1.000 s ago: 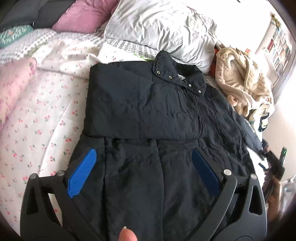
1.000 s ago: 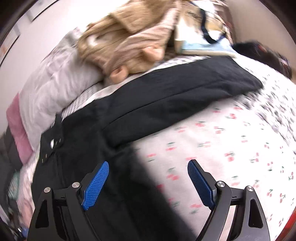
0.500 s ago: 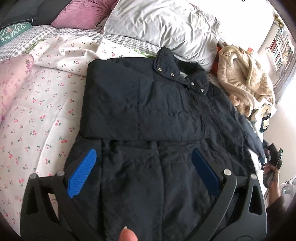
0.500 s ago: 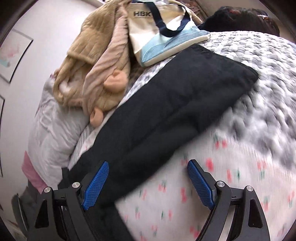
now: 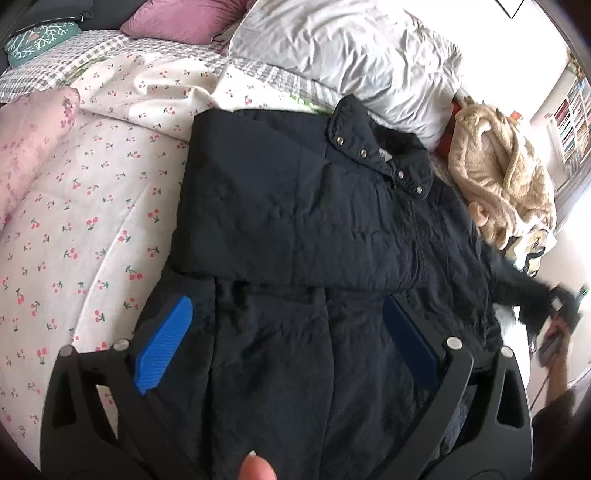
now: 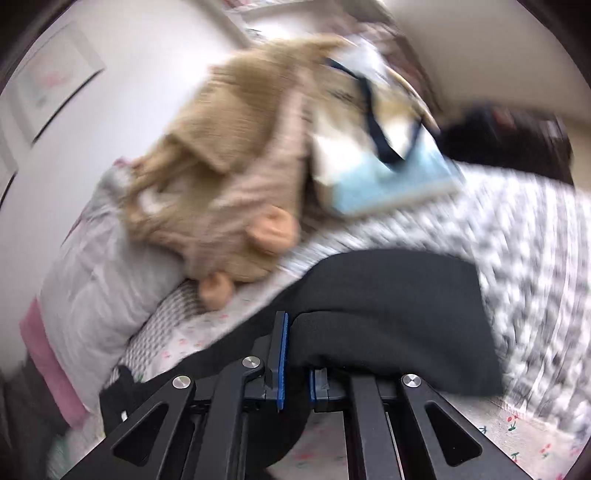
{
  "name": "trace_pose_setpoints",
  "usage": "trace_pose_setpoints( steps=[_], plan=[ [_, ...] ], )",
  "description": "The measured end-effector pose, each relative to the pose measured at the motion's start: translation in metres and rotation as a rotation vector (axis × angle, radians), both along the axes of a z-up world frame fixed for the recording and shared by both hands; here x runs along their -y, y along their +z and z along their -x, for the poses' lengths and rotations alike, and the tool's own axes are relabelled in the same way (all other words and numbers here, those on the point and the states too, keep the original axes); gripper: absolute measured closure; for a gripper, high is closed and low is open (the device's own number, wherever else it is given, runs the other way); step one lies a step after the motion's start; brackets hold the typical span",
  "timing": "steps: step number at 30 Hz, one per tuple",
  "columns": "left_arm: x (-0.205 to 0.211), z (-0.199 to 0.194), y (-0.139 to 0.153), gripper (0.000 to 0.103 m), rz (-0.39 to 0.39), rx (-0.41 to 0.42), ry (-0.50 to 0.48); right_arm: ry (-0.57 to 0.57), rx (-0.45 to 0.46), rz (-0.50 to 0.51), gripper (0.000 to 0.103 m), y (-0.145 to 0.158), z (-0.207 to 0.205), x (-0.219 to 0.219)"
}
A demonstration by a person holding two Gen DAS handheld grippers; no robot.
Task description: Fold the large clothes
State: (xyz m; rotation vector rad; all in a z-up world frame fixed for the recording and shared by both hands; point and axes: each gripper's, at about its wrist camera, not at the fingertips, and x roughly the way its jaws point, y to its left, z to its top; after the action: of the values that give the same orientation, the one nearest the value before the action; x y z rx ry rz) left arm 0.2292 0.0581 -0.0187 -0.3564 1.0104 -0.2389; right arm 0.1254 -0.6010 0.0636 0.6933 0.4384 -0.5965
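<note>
A dark navy quilted jacket lies flat on the bed, collar with snaps toward the pillows, its left sleeve folded across the chest. My left gripper is open and empty, hovering over the jacket's lower half. The jacket's right sleeve stretches to the right. My right gripper is shut on the cuff end of that sleeve; its blue pads pinch the dark fabric. In the left wrist view the right gripper shows small at the far right edge, at the sleeve's end.
The bed has a cherry-print duvet. A grey pillow and a pink pillow lie at the head. A beige fleece garment and a tote bag lie beside the jacket's right side.
My right gripper went from open above the sleeve to shut on its cuff end. The left gripper stayed open over the jacket and shifted slightly.
</note>
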Motion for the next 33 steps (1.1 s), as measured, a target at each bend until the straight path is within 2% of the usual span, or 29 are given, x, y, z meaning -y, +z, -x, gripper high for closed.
trace_pose_setpoints(
  steps=[4,6,9,13,16,18,19,21,22,23,24,25,30,33],
  plan=[
    [0.001,0.002,0.0,0.001,-0.016,-0.021,-0.012,0.14,-0.01,0.189,0.096,0.047,-0.03,-0.071],
    [-0.001,0.004,0.0,0.001,-0.02,-0.025,-0.014,0.22,-0.031,0.273,0.096,0.06,-0.043,-0.111],
    [-0.005,0.005,0.001,0.001,-0.027,-0.026,-0.007,0.351,-0.077,0.372,0.095,0.061,-0.068,-0.17],
    [-0.011,0.003,0.001,0.001,-0.014,-0.031,0.008,0.586,-0.191,0.461,0.094,0.029,-0.104,-0.264],
    [-0.014,0.001,0.0,0.001,0.008,-0.038,0.015,0.745,-0.299,0.488,0.094,-0.02,-0.125,-0.322],
    [-0.013,0.0,-0.001,0.001,0.005,-0.042,0.012,0.851,-0.396,0.454,0.092,-0.063,-0.141,-0.352],
    [-0.012,0.0,-0.001,0.001,0.001,-0.044,0.009,0.915,-0.481,0.384,0.088,-0.096,-0.151,-0.365],
    [-0.01,0.001,-0.001,0.001,-0.003,-0.047,-0.002,0.978,-0.597,0.268,0.086,-0.139,-0.161,-0.378],
    [-0.009,0.001,-0.001,0.001,-0.006,-0.046,-0.009,0.992,-0.615,0.237,0.077,-0.152,-0.163,-0.38],
    [-0.008,0.002,0.0,0.001,-0.011,-0.043,-0.013,0.998,-0.617,0.222,0.048,-0.158,-0.162,-0.381],
    [-0.006,0.002,0.002,0.001,-0.021,-0.033,-0.016,1.008,-0.586,0.187,0.03,-0.162,-0.158,-0.382],
    [-0.004,0.003,0.003,0.001,-0.033,-0.024,-0.021,1.014,-0.558,0.166,0.018,-0.161,-0.156,-0.381],
    [0.015,0.003,0.006,0.001,-0.062,0.0,-0.07,0.95,-0.458,0.04,0.018,-0.133,-0.135,-0.352],
    [0.036,0.001,0.003,0.001,-0.089,0.001,-0.106,0.865,-0.488,0.019,0.018,-0.116,-0.114,-0.33]
  ],
)
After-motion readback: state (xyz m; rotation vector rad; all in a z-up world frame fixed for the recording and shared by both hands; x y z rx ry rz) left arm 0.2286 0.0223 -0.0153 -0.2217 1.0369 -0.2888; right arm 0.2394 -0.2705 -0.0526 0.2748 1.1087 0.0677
